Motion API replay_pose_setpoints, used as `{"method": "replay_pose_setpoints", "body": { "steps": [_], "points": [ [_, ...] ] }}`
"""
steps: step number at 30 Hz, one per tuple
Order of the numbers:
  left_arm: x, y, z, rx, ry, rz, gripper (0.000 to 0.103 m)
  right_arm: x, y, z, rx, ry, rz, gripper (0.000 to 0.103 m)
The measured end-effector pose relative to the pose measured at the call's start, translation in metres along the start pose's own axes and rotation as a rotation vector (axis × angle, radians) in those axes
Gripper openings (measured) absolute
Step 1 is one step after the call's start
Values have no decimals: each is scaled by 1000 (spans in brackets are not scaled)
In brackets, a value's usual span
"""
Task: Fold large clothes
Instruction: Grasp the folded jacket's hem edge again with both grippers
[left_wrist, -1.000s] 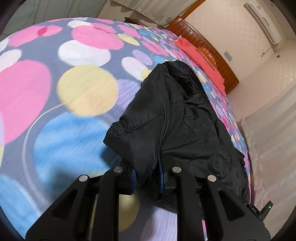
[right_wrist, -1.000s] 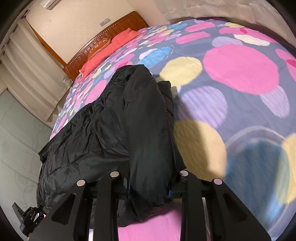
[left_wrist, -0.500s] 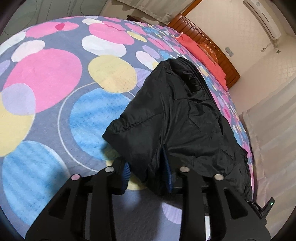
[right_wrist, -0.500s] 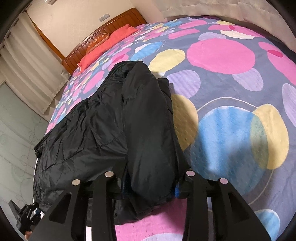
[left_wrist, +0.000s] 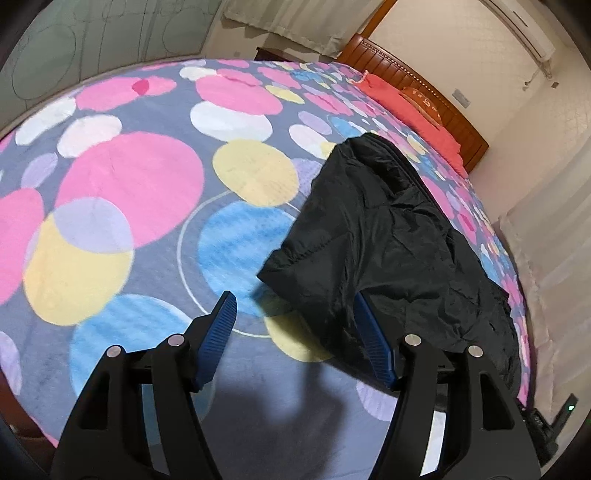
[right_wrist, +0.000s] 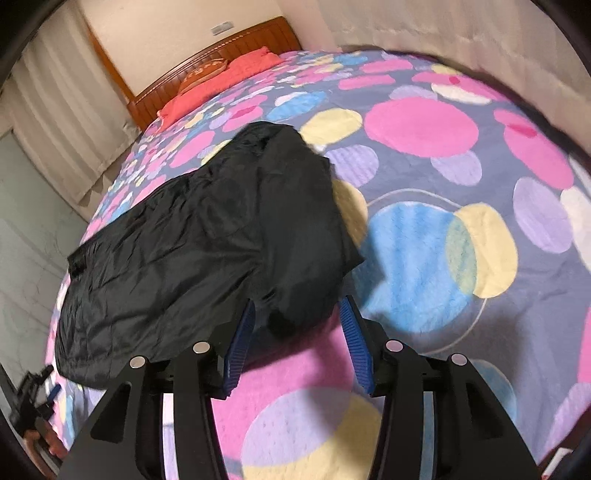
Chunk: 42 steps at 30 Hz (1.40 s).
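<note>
Black jacket is laid on the polka-dot blanket, long axis running away from both grippers toward the headboard. Its near folded hem lies just ahead of the left gripper, offset toward its right finger, and between the right gripper pads. Both jaws have just been opening; nothing is clamped. Both grippers are pitched downward.

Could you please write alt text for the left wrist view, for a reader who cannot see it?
A crumpled black padded jacket lies on a bed's blanket of pink, yellow and blue circles. The left gripper stands open at the jacket's near edge, its blue ribbed pads apart.
</note>
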<state>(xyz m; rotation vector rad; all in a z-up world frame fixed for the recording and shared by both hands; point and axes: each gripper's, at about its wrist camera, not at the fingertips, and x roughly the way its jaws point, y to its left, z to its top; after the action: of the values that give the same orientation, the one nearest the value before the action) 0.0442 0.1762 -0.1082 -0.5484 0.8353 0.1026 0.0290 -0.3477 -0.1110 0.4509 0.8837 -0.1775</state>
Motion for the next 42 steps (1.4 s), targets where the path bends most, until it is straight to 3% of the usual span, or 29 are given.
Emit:
{"method": "replay_pose_setpoints", "body": {
  "steps": [7,13,22,29,33,37,42],
  "points": [
    [-5,-7,14,56,-17,25,66,-6,63,-1,-175,-34,16,48],
    [8,-13,29,85,-19,41,67,29,133,11,-308,-20,36,48],
    [25,-10,43,88,-5,61,67,72,206,26,-418,-69,-23,48],
    [44,-14,62,124,11,71,68,113,221,22,-479,-60,-152,48],
    [62,-25,78,161,45,44,75,124,223,12,-519,-77,-205,48],
    [80,-35,92,192,78,23,76,127,225,7,-531,-97,-231,48],
    [112,-44,106,203,175,-53,76,128,225,5,-526,-104,-228,48]
  ]
}}
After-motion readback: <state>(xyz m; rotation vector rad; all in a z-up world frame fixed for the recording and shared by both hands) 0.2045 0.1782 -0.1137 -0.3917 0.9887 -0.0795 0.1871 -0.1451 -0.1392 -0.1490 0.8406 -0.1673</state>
